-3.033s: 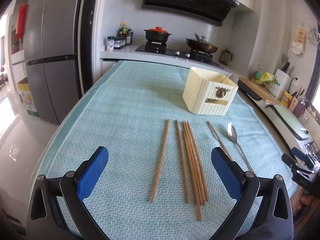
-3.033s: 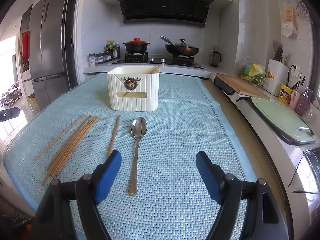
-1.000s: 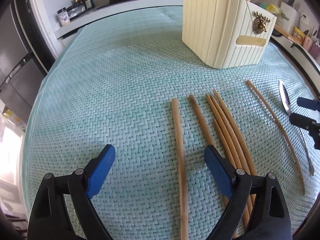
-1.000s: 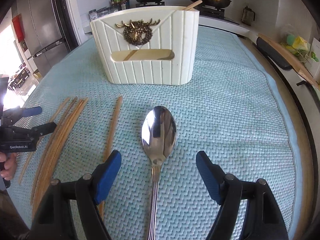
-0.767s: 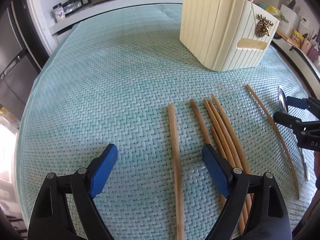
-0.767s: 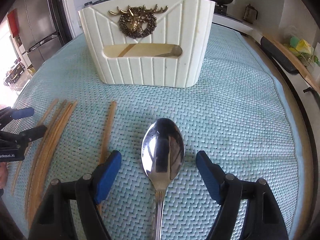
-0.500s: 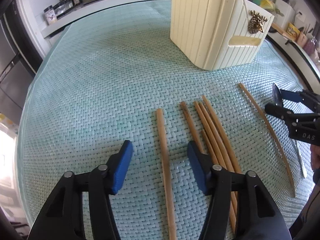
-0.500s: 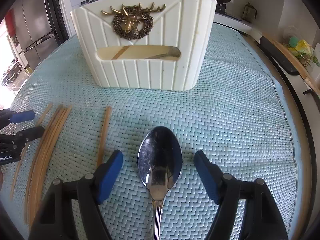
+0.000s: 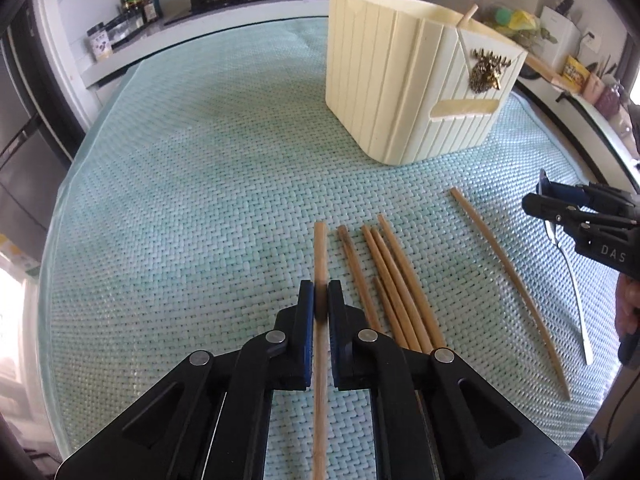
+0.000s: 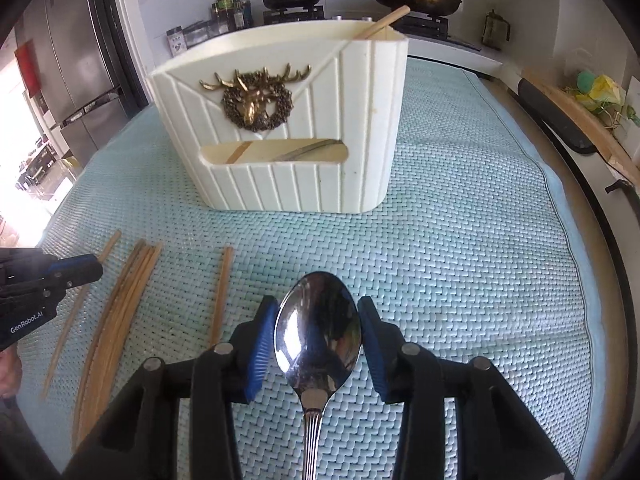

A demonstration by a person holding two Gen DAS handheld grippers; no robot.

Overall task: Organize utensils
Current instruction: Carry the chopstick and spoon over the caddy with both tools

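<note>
Chopstick in left tongs: my left tongs (image 9: pixel 321 308) are clamped on the leftmost chopstick (image 9: pixel 320 248), pads on both sides of the shaft, some way back from its far tip. The tip points toward the far edge of the worktop.
Chopstick handling: judged light, stiff, thin. A pinch off its middle may let the long end droop or swivel; a hold nearer the middle would carry it steadier.
Spoon: the spoon (image 10: pixel 318 336) lies with its bowl between the pads of my right tongs (image 10: pixel 319 344), handle running back toward me.
Right tongs: jaws closing, the pads just beside the bowl's edges; I cannot tell whether they touch it yet.
Spoon handling: judged heavier than a chopstick, rigid, polished and curved, so likely to slip or pop out under a squeeze. The neck, where the bowl narrows to the handle, looks the surer place.
Loose chopsticks: a bundle (image 9: pixel 394 280) lies just beside the held one; a single chopstick (image 9: pixel 508 268) lies apart, nearer the spoon.
Holder: the cream utensil holder (image 10: pixel 280 120) stands on the woven mat (image 9: pixel 180 184) toward the far edge, one chopstick (image 10: pixel 384 22) already leaning out of its top.
</note>
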